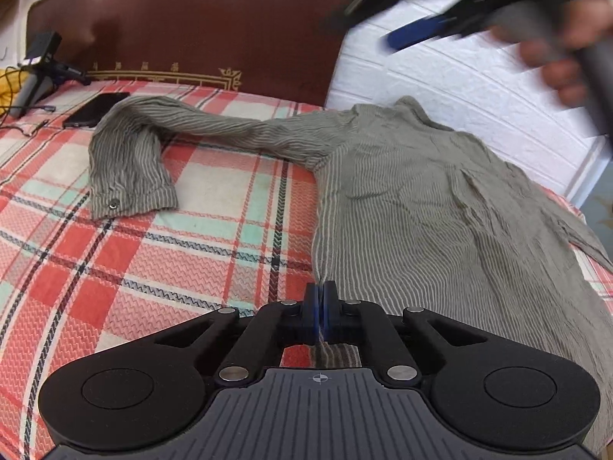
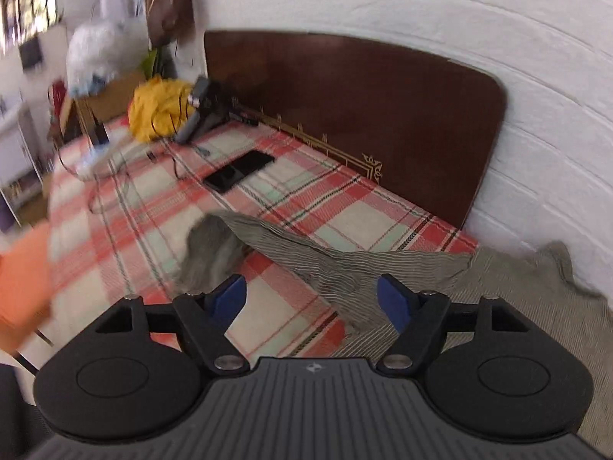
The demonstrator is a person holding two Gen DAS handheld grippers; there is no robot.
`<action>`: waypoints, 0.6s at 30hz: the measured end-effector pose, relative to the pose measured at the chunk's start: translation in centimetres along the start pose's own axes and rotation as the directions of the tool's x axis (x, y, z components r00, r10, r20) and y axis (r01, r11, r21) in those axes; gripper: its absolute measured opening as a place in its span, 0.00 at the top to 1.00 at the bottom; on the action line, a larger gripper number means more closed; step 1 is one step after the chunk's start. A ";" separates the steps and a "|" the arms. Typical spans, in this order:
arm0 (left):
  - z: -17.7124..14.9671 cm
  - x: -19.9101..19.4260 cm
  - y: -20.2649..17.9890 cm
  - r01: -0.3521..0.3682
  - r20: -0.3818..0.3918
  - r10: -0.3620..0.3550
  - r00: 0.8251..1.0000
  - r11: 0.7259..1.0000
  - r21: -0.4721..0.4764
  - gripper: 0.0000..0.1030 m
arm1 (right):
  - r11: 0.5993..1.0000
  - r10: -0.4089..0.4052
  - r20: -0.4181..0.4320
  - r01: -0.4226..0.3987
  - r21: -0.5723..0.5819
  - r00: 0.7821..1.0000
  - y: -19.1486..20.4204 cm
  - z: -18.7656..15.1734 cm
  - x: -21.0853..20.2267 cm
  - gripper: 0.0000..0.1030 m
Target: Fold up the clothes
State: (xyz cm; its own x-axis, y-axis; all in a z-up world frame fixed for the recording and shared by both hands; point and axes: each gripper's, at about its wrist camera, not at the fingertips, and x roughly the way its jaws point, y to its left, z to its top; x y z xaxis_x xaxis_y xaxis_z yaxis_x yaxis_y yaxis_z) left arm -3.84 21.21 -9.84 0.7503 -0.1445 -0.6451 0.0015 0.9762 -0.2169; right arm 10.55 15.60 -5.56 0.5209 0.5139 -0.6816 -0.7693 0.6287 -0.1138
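Note:
A grey-green striped shirt (image 1: 421,211) lies flat on the plaid bedspread (image 1: 153,268), with one long sleeve (image 1: 130,161) stretched left and bent back at the cuff. My left gripper (image 1: 320,306) is shut, its blue pads pinched together on the shirt's near left edge. My right gripper (image 1: 459,11) shows blurred at the top right of the left wrist view, held by a hand (image 1: 567,50) above the shirt's collar end. In its own view the right gripper (image 2: 312,291) is open over the shirt (image 2: 517,287) and sleeve (image 2: 268,237), with nothing between its fingers.
A dark phone (image 1: 95,109) lies near the sleeve's bend. A brown headboard (image 1: 184,27) and a white wall (image 1: 440,76) bound the bed's far side. A stand-mounted device (image 1: 38,73), cables and a yellow cloth (image 2: 161,111) sit at the far left corner.

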 end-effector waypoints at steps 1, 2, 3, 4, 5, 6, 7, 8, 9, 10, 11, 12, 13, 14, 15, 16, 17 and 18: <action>0.0 0.0 0.0 0.009 -0.002 -0.009 1.000 1.000 0.005 1.00 | 0.997 -0.024 -0.021 0.023 -0.073 0.999 0.7 -0.5 2.2 0.33; -0.1 -0.1 0.0 0.019 -0.003 -0.019 1.000 1.000 0.009 1.00 | 0.993 -0.045 -0.038 0.040 -0.115 0.998 1.0 -0.9 4.2 0.38; -0.1 -0.2 0.1 0.031 -0.004 -0.031 1.000 0.999 0.007 1.00 | 0.987 -0.065 -0.053 0.056 -0.148 0.996 1.3 -1.2 6.0 0.38; -0.2 -0.3 0.3 0.043 -0.004 -0.043 0.999 0.999 0.000 1.00 | 0.984 -0.082 -0.064 0.070 -0.165 0.995 1.6 -1.5 7.6 0.38; -0.3 -0.3 0.5 0.059 -0.007 -0.059 0.998 0.998 -0.008 1.00 | 0.981 -0.100 -0.071 0.086 -0.174 0.992 1.7 -1.6 8.8 0.38; -0.3 -0.4 0.7 0.074 -0.011 -0.074 0.997 0.997 -0.014 1.00 | 0.978 -0.117 -0.077 0.102 -0.180 0.990 1.7 -1.6 9.8 0.38; -0.4 -0.4 0.9 0.086 -0.014 -0.086 0.996 0.996 -0.018 1.00 | 0.977 -0.125 -0.081 0.108 -0.185 0.989 1.6 -1.7 10.4 0.39; -0.5 -0.4 1.1 0.097 -0.018 -0.097 0.995 0.995 -0.022 1.00 | 0.975 -0.130 -0.085 0.112 -0.190 0.988 1.5 -1.7 11.0 0.45; -0.6 -0.4 1.2 0.103 -0.018 -0.103 0.994 0.994 -0.021 1.00 | 0.977 -0.122 -0.097 0.102 -0.190 0.988 1.4 -1.6 11.4 0.70; -0.5 -0.7 1.4 0.095 -0.010 -0.096 0.995 0.995 -0.019 0.91 | 0.978 -0.109 -0.112 0.087 -0.188 0.988 1.3 -1.5 11.6 0.90; -0.5 -1.0 1.8 0.081 0.005 -0.081 0.997 0.997 -0.019 0.77 | 0.982 -0.093 -0.112 0.072 -0.174 0.989 1.0 -1.4 11.5 0.97; -0.4 -1.4 2.1 0.067 0.019 -0.066 0.998 0.998 -0.020 0.75 | 0.986 -0.076 -0.108 0.058 -0.158 0.991 0.8 -1.3 11.2 0.97; -0.1 -1.8 2.6 0.046 0.041 -0.045 0.998 0.999 -0.027 0.66 | 0.987 -0.058 -0.101 0.042 -0.153 0.993 0.5 -1.3 10.7 0.97; 0.2 -2.4 3.3 0.022 0.068 -0.019 0.997 0.999 -0.040 0.50 | 0.988 -0.041 -0.093 0.026 -0.151 0.995 0.3 -1.3 10.1 0.97; 0.5 -2.9 4.0 -0.002 0.095 0.007 0.995 0.999 -0.053 0.42 | 0.990 -0.022 -0.099 0.008 -0.141 0.995 -0.2 -1.3 9.5 0.97; 0.9 -3.4 4.8 -0.032 0.124 0.041 0.991 0.997 -0.072 0.33 | 0.991 -0.007 -0.105 -0.007 -0.136 0.994 -0.5 -1.4 9.1 0.97; 1.3 -3.5 5.5 -0.072 0.144 0.084 0.986 0.993 -0.091 0.32 | 0.991 0.006 -0.109 -0.021 -0.134 0.994 -0.8 -1.5 8.7 0.97; 1.8 -3.4 6.2 -0.114 0.155 0.130 0.979 0.988 -0.107 0.32 | 0.990 0.008 -0.115 -0.024 -0.136 0.993 -1.0 -1.7 8.5 0.97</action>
State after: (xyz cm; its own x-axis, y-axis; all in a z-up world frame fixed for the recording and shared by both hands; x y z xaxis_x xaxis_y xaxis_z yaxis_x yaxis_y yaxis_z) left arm -5.25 28.05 -7.67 0.8376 0.0102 -0.5463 -0.1546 0.9634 -0.2191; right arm 15.12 18.37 -12.44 0.4683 0.4486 -0.7612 -0.8249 0.5308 -0.1946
